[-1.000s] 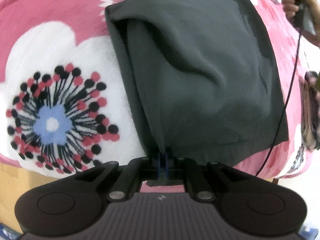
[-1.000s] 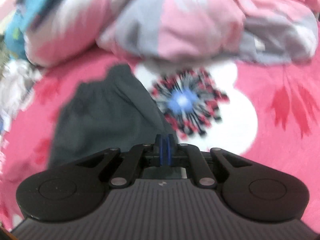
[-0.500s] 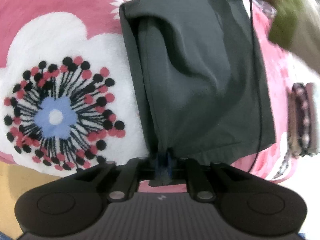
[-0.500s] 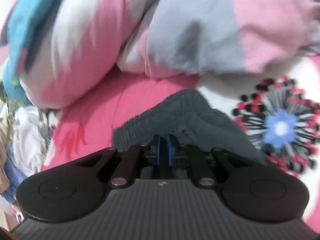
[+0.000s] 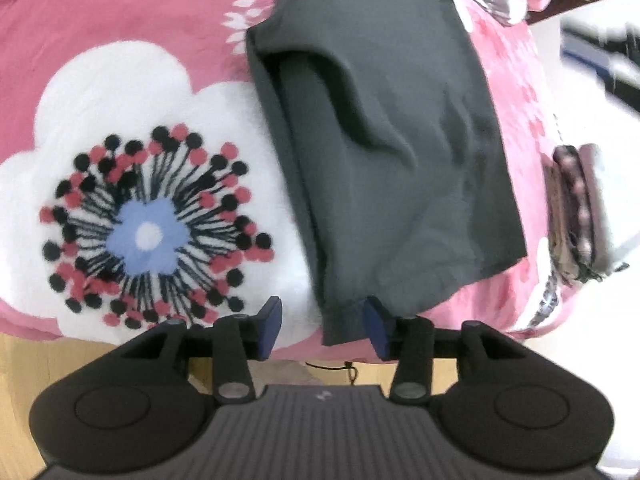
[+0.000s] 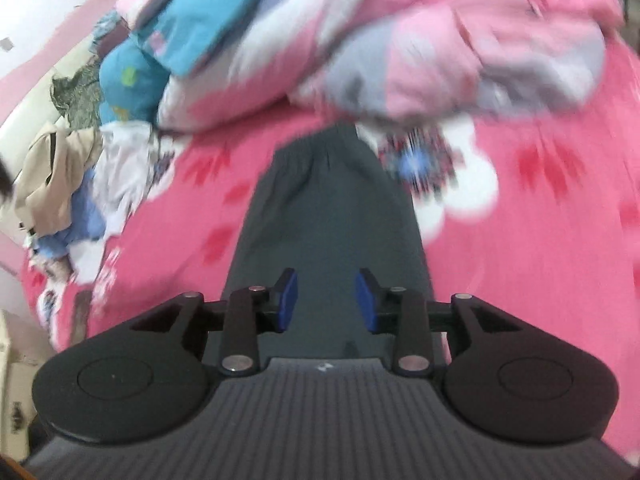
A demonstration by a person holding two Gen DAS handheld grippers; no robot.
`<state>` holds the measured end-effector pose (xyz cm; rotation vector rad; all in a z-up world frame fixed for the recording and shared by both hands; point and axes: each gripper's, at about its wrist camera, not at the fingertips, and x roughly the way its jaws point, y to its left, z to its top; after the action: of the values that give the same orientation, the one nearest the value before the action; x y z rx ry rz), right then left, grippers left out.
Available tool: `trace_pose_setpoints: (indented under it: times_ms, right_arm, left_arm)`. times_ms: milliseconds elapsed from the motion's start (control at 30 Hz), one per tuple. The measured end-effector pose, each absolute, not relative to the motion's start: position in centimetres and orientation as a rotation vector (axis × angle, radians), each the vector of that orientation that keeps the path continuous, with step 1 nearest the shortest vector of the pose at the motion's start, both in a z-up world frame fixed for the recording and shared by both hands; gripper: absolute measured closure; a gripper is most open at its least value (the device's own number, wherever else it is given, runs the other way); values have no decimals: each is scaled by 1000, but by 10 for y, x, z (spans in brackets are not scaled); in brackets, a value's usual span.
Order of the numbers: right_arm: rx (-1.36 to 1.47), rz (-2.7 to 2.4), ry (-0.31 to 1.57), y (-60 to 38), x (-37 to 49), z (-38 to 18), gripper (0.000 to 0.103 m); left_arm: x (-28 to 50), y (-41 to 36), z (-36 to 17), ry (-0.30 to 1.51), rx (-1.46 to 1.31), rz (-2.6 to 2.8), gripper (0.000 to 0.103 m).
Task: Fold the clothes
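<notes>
- Close in, left gripper (image 5: 320,322) has jaws spread, the hem of the grey garment (image 5: 384,152) loose between them; right gripper (image 6: 326,300) is also spread, holding nothing.
- Garment lies doubled on the pink blanket (image 5: 120,12); its long axis runs away from both cameras, waistband far.
- Risk: the raised fold near the left edge may set as a crease, or the hem may slide off the bed.

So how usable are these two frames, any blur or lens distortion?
Left wrist view: mostly sharp on the dark garment and flower print, smeared at the right edge, fisheye bending throughout. Right wrist view: motion blur over the bedding pile; the right tool stays crisp.
</notes>
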<state>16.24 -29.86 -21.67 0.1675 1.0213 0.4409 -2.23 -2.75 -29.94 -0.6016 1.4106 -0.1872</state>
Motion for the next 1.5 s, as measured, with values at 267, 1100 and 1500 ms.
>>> trace_pose_setpoints:
  times_ms: [267,1100,1500]
  right_arm:
    - [395,254,1278,-370,90,-283,55]
    - [682,417,1570,-442,98,-389,54]
    - [591,583,1728,-443,127,-400,90]
  left_arm:
    - [-20,-3,-335,1444,-627,-242,48]
    - [-36,-10,-372,1551,-747,-105,63]
    - [-27,-37,-377,1507,-761,25,78]
